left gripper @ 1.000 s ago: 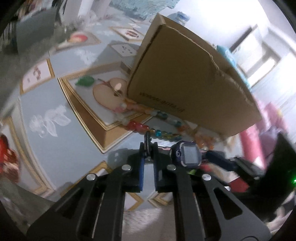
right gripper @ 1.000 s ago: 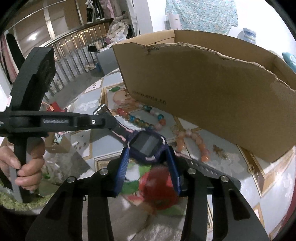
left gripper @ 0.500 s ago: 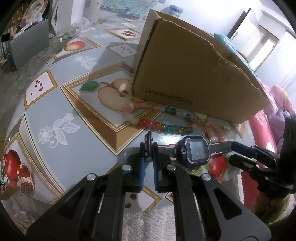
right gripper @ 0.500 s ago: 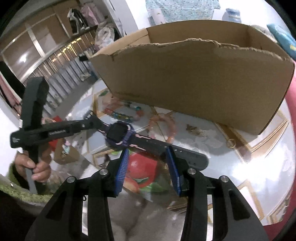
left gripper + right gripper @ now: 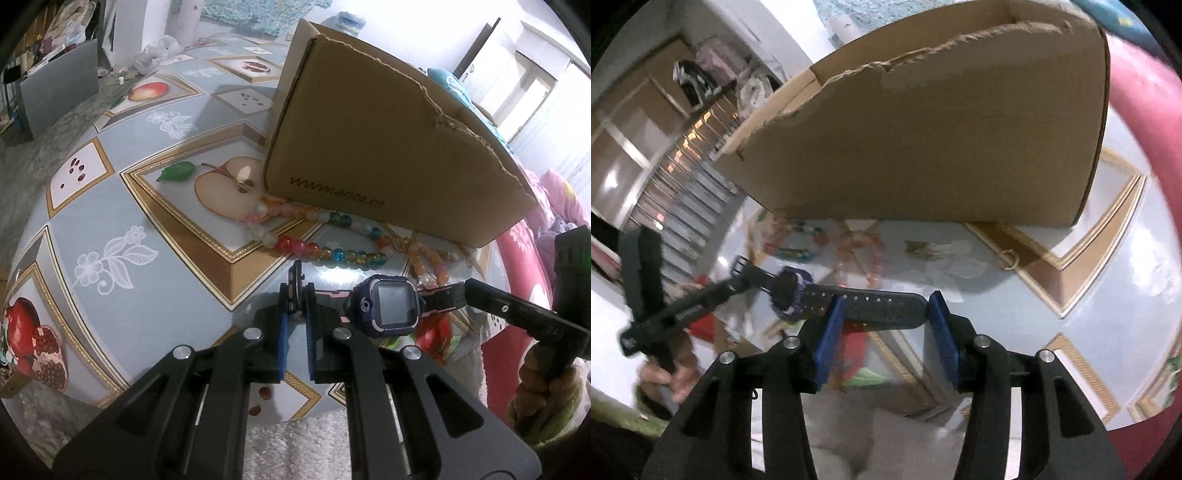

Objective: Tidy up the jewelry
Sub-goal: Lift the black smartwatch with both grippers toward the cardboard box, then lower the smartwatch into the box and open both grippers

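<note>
The left gripper [image 5: 295, 291] is pinching the watch [image 5: 388, 308] by its buckle end, the face sitting just right of its fingers above the table [image 5: 110, 206]. Beyond them, beads [image 5: 314, 249] are lying against the cardboard box [image 5: 369, 147]. The right gripper [image 5: 884, 306] has just been opening, and the holed strap is lying loose between its spread fingers.

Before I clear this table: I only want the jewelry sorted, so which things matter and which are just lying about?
Part of the job:
watch
multicolour bead string
orange bead bracelet
small gold pieces
cardboard box

Lying about:
plastic bag
grey panel
pink bedding
</note>
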The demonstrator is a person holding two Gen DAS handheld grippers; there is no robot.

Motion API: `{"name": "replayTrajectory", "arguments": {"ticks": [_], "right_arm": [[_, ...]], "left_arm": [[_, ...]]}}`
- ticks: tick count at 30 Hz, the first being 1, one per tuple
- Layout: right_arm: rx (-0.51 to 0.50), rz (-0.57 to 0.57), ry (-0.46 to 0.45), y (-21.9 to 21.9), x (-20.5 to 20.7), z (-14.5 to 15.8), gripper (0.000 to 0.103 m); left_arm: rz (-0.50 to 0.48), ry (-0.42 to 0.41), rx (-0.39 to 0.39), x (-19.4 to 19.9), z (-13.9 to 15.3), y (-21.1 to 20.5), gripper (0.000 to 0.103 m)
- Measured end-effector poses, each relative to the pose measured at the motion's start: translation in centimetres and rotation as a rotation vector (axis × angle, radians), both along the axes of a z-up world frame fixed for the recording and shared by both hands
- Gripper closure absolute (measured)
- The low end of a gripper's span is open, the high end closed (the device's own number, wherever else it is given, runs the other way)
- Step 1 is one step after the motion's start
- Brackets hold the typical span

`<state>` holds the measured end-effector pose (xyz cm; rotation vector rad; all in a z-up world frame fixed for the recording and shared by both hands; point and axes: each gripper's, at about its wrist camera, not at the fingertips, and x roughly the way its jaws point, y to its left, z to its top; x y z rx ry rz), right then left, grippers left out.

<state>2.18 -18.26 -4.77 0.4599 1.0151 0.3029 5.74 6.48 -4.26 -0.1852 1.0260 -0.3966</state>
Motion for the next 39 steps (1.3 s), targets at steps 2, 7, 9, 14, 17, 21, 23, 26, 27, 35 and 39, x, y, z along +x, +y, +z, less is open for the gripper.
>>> {"name": "replayTrajectory", "arguments": {"ticks": [2, 7, 9, 14, 17, 21, 23, 26, 27, 35, 39], "right_arm": [[0.095, -0.003, 0.004, -0.5, -0.3, 0.2, 0.055], [0.198, 0.021, 0.008, 0.3, -0.3, 0.2, 0.050], [0.222, 0.036, 0.007, 0.9, 0.0, 0.4, 0.047], [0.207, 0.063, 0.003, 2.6, 0.2, 0.5, 0.047], [0.178, 0.062, -0.013, 2.7, -0.1, 0.8, 0.058], [0.186, 0.059, -0.036, 2.7, 0.1, 0.9, 0.079], [0.192, 0.057, -0.048, 2.6, 0.1, 1.1, 0.085], [0.187, 0.081, -0.083, 2.5, -0.3, 2.0, 0.087], [0.178, 0.096, -0.103, 2.8, -0.5, 2.6, 0.088], [0.113, 0.158, -0.264, 1.6, -0.1, 9.4, 0.088], [0.098, 0.169, -0.310, -0.2, 3.8, 13.9, 0.088]], "left_arm": [[0.003, 0.002, -0.004, 0.0, 0.0, 0.0, 0.096], [0.001, 0.001, -0.001, 0.0, 0.0, 0.1, 0.095], [0.003, 0.002, -0.004, 0.0, 0.0, 0.1, 0.095], [0.003, 0.001, -0.007, 0.0, 0.0, 0.1, 0.095], [0.001, -0.004, -0.002, -0.1, 0.0, 0.1, 0.095], [-0.004, -0.018, 0.012, -0.2, 0.1, -0.1, 0.095], [-0.006, -0.027, 0.010, -0.3, 0.4, -0.1, 0.097], [-0.013, -0.061, -0.004, -1.0, 1.6, 0.0, 0.098], [-0.015, -0.079, -0.004, -1.3, 2.2, -0.1, 0.098], [-0.061, -0.228, -0.079, -1.3, 10.1, 0.1, 0.098], [-0.097, -0.258, -0.074, 2.7, 14.2, -1.6, 0.098]]}}
